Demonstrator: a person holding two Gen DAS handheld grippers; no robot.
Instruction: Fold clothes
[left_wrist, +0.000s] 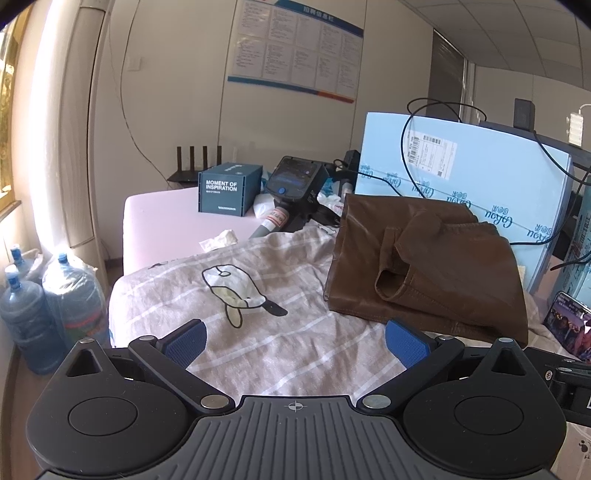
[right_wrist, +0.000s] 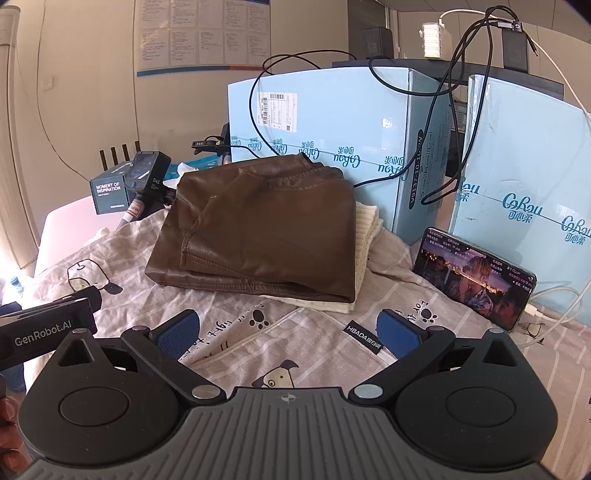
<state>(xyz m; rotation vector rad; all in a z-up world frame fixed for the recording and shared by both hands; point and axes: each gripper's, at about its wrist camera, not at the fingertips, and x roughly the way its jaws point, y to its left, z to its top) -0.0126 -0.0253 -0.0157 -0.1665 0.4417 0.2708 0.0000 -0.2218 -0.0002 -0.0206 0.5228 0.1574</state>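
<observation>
Brown leather-look garment (right_wrist: 258, 232) lies folded into a compact rectangle at the far middle of the patterned sheet (left_wrist: 266, 332) that covers the table, resting on a folded cream knit (right_wrist: 365, 236) whose edge shows along its right and near sides. It sits just in front of the pale blue cartons (right_wrist: 332, 122), with a phone (right_wrist: 476, 277) propped to its right. Left tool (left_wrist: 295, 341) hovers above the near sheet with its blue pads spread wide and nothing between them; right tool (right_wrist: 290, 332) is likewise spread and empty, near a sewn label. Judging from the neat stack, these two pieces look finished. No other loose garment is plainly visible, so what remains is unclear; the folding seems at or near its end.
</observation>
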